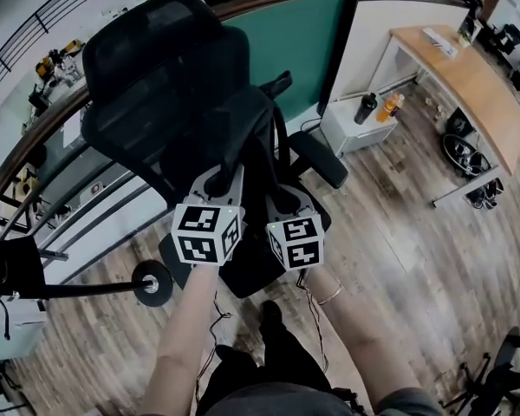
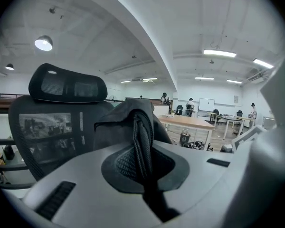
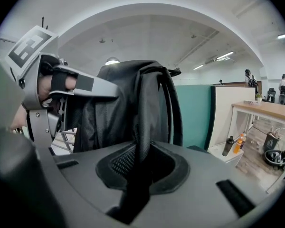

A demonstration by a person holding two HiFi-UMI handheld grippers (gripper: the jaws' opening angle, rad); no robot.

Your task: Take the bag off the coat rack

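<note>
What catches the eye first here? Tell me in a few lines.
The black bag stands out in the middle of the head view, held up with the left gripper and the right gripper each shut on it. Right behind it looms a black mesh office chair, with a teal partition beyond.

I can't read any words or numbers here. The only marks are black-and-white square patterns on the left cube (image 1: 206,232) of the left gripper (image 2: 143,146) and the right cube (image 1: 296,241) of the right gripper (image 3: 141,160). They spell nothing.
</note>
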